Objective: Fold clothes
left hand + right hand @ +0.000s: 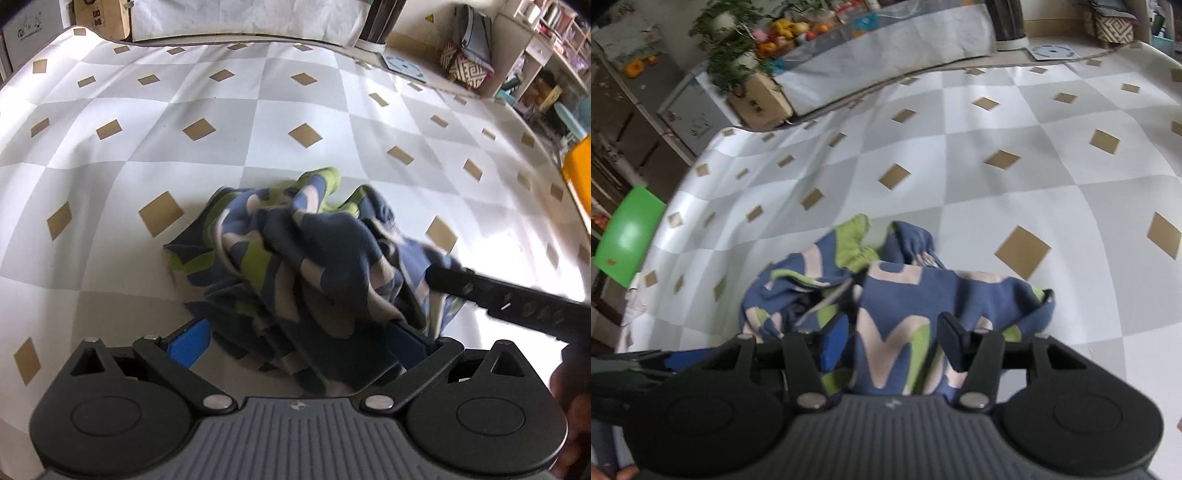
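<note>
The jaws of the right gripper are seen about half apart, over the crumpled blue, green and cream garment; the pads do not press it. The left gripper is spread wide, with garment folds lying between its fingers. The garment is bunched on the checked worktop. Large cream letters are seen on the cloth, not readable.

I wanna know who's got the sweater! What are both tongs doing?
Left tongs: open, sweater bunched between them, not pinched.
Right tongs: open, sweater lying between, not squeezed.
</note>
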A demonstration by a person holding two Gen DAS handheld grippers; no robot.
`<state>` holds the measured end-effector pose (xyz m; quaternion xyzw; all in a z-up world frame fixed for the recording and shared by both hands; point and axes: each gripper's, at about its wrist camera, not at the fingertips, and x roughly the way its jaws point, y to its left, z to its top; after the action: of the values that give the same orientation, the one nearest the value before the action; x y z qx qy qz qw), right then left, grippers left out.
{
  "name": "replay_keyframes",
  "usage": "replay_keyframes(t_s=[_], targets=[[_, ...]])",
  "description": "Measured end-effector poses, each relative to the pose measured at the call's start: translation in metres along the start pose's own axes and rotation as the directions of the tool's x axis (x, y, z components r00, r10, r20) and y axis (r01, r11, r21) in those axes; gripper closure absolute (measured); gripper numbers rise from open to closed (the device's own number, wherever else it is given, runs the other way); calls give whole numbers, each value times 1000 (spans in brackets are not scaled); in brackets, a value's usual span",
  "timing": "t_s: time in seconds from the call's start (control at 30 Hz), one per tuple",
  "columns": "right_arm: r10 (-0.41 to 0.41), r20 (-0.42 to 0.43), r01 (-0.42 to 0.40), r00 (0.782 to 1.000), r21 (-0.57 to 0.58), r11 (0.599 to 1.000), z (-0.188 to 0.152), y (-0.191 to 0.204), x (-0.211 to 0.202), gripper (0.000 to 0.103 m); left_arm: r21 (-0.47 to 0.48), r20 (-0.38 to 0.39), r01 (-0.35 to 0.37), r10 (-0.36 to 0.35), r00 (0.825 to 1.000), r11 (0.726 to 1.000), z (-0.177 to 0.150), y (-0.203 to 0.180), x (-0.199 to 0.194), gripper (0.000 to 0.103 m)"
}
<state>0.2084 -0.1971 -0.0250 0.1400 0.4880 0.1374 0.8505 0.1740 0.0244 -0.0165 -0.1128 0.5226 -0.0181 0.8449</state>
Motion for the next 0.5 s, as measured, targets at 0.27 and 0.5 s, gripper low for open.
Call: replay_keyframes(t_s=[0.27, 0.5], targets=[[-3, 4, 3, 1000, 30, 1000, 2, -2, 5, 49, 0, 25, 36, -36, 999, 999, 7, -6, -5, 1], [0, -23, 1, 1000, 73, 997, 2, -2, 18, 48, -62, -17, -4, 3, 1000, 998, 7, 1, 13, 2]])
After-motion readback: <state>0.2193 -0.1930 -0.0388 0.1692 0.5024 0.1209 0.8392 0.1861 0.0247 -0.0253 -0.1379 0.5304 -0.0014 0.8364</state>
